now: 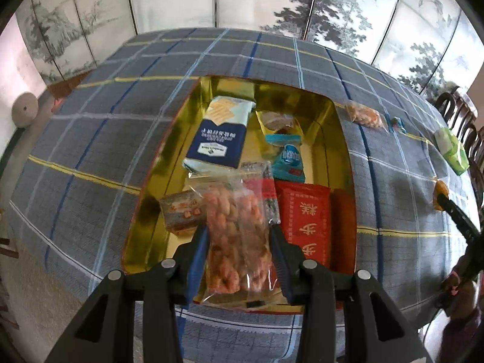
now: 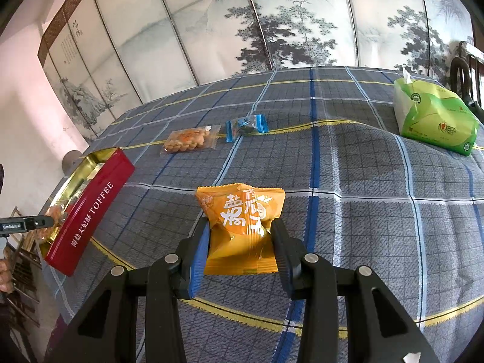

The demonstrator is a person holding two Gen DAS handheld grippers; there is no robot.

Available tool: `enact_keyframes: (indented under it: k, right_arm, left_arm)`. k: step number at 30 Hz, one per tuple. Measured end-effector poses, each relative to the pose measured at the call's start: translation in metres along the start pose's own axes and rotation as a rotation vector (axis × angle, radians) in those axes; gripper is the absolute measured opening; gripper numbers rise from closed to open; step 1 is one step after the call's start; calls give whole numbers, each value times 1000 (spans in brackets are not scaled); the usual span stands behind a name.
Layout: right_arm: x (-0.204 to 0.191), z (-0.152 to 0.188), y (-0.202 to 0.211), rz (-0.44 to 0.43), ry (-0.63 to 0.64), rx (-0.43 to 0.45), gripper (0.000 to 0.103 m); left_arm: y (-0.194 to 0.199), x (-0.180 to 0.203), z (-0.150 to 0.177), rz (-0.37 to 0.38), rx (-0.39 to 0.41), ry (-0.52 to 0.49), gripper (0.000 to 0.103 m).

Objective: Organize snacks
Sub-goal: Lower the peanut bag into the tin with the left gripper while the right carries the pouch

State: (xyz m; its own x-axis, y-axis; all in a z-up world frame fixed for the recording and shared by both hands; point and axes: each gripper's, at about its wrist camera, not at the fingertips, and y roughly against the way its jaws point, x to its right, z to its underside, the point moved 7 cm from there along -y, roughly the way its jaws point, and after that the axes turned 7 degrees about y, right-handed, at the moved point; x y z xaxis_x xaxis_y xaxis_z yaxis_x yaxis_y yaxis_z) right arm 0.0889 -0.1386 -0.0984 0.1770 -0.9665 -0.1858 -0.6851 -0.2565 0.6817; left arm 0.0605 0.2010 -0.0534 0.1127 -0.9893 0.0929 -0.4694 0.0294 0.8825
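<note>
An open red tin with a gold inside lies on the plaid cloth, and several snack packs are in it. My left gripper reaches down into its near end, shut on a clear bag of orange twisted pastries that rests over the other packs. In the right wrist view my right gripper is shut on an orange snack packet low over the cloth, to the right of the tin. From the left wrist view, that packet shows at the far right.
Inside the tin are a blue cracker pack, a teal packet, a red packet and a brown bar. A clear bag of orange snacks, a blue candy and a green tissue pack lie on the cloth.
</note>
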Motion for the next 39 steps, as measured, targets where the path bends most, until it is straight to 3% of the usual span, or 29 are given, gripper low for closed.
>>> enact_keyframes:
  k: [3, 10, 18, 27, 39]
  right_arm:
    - [-3, -2, 1, -12, -3, 10, 37]
    - [-36, -28, 13, -81, 31, 51, 37]
    - [-121, -69, 13, -225, 134, 80, 37]
    - [-209, -83, -29, -328, 239, 17, 37]
    - [-248, -83, -82, -355, 259, -80, 38]
  left_arm:
    - [5, 0, -1, -26, 15, -14, 53]
    - [30, 0, 2, -30, 86, -8, 53]
    - [42, 1, 16, -13, 104, 0, 53]
    - [44, -6, 19, -32, 118, -4, 53]
    - [41, -29, 13, -111, 145, 7, 53]
